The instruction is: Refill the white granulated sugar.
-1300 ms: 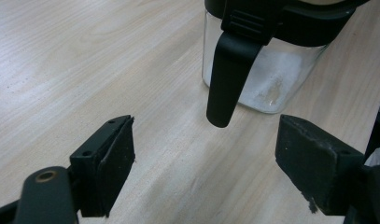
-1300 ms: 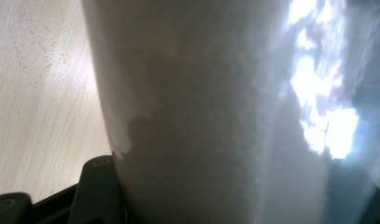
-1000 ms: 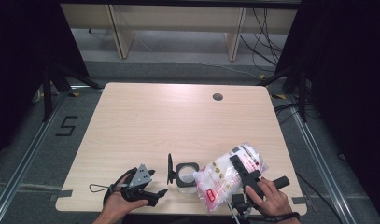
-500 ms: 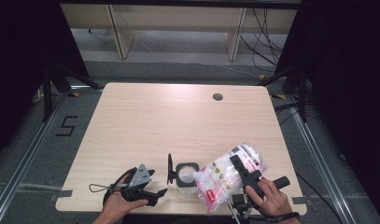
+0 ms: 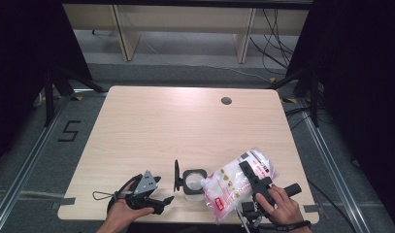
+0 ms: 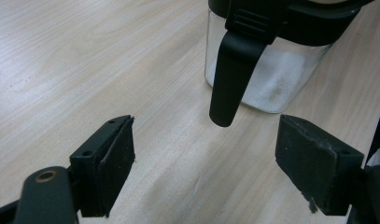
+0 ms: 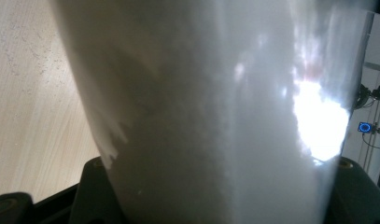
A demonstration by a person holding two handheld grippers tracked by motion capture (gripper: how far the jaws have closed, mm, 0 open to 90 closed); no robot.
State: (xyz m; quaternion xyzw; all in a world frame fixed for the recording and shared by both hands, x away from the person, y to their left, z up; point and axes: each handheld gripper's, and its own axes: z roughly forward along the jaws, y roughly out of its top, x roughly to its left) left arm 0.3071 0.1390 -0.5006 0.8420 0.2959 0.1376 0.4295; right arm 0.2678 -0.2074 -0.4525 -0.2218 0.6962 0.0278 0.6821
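A clear plastic bag of white granules with red print lies tilted in my right gripper, which is shut on it near the table's front right. The bag's lower corner reaches over the mouth of a small glass jar. The jar's black lid stands flipped open on its left. In the right gripper view the bag rises between the jaws. My left gripper rests open on the table left of the jar. In the left gripper view, white powder shows in the jar, whose black latch hangs down ahead of the open gripper.
The pale wooden table has a round cable hole near its far right. Scattered grains lie on the wood beside the bag. Dark stands and cables flank the table, with shelving behind it.
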